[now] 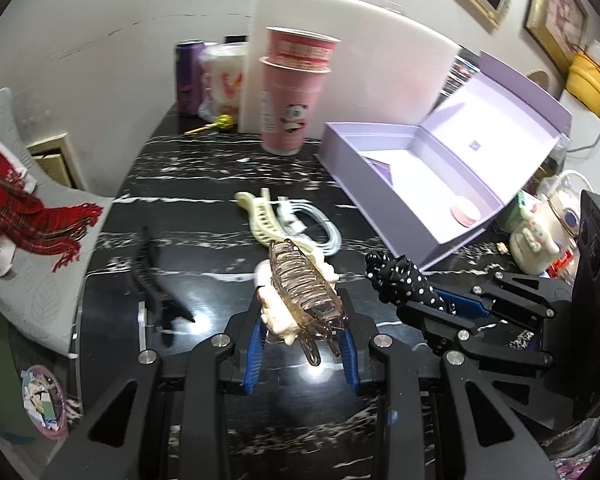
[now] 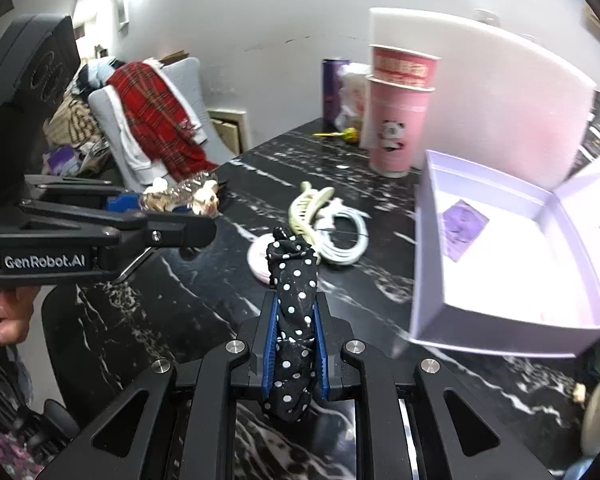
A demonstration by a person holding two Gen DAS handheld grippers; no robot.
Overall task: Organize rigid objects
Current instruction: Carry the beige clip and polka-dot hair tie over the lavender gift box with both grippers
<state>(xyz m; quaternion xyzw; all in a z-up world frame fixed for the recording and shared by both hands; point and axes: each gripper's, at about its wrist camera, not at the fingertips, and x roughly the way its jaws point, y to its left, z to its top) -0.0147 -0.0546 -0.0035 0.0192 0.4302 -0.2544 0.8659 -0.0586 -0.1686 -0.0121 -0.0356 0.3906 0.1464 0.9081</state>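
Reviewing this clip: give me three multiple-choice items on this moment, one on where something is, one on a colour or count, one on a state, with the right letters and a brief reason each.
1. Where does the cream hair claw lie?
A. inside the lilac box
B. on the marble table beside the white cable
C. in the left gripper

2. How many pink paper cups are stacked?
A. one
B. two
C. four

3. What state is the lilac box in?
A. lid open
B. lid shut
C. upside down

Answers: 1 B, it rests on the black marble table against the coiled white cable. 2 B, two rims show, one nested in the other. 3 A, the lid stands raised and the inside shows.
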